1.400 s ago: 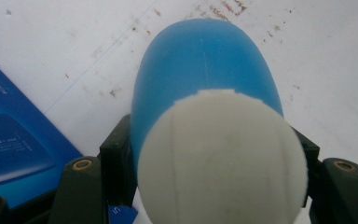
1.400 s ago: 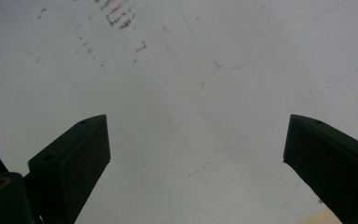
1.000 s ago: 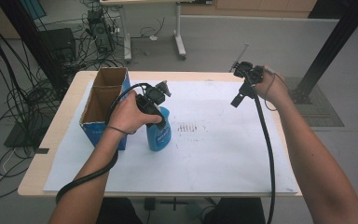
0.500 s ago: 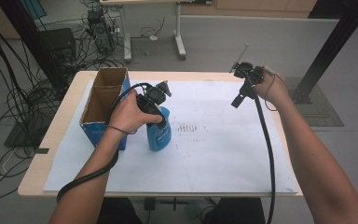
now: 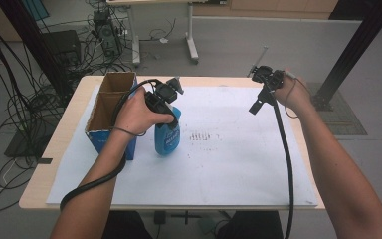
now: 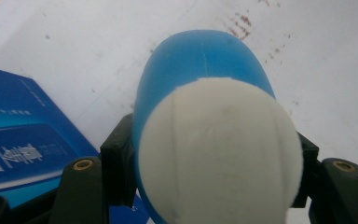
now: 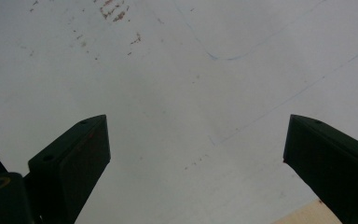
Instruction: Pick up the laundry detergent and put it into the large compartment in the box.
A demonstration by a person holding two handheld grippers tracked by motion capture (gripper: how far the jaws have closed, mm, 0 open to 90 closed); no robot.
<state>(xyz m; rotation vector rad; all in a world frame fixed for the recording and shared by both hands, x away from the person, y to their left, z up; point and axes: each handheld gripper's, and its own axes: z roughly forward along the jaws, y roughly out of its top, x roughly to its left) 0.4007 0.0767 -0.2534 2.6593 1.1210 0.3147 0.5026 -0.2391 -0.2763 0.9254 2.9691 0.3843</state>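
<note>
High view, and the left tongs [image 5: 171, 107] have the blue bottle [image 5: 167, 135] by its top, the bottle standing upright on the white sheet [image 5: 229, 169] that covers the table [image 5: 40, 194], just beside the open cardboard box [image 5: 110, 112]. The left gripper view puts it plainly: black jaws pressed in on both sides of the bottle, right under its rounded white cap [image 6: 219, 154], with the box's blue printed side [image 6: 18, 149] close at the left. Here is the risk, as a judgement: the hold sits high on a smooth, curved surface, so any lift or tilt could let the heavier body swing or slide down out of the jaws; and with the box so near, a sideways move could knock the bottle's base against the box wall and tip it. A squeeze that eases even slightly would likely drop it back onto the sheet. Over on the far right of the table, the right tongs [image 5: 258, 102] hang above the sheet, well apart from the bottle; in the right gripper view the jaws stand spread wide with nothing between them, just the bare sheet with faint reddish specks.
</note>
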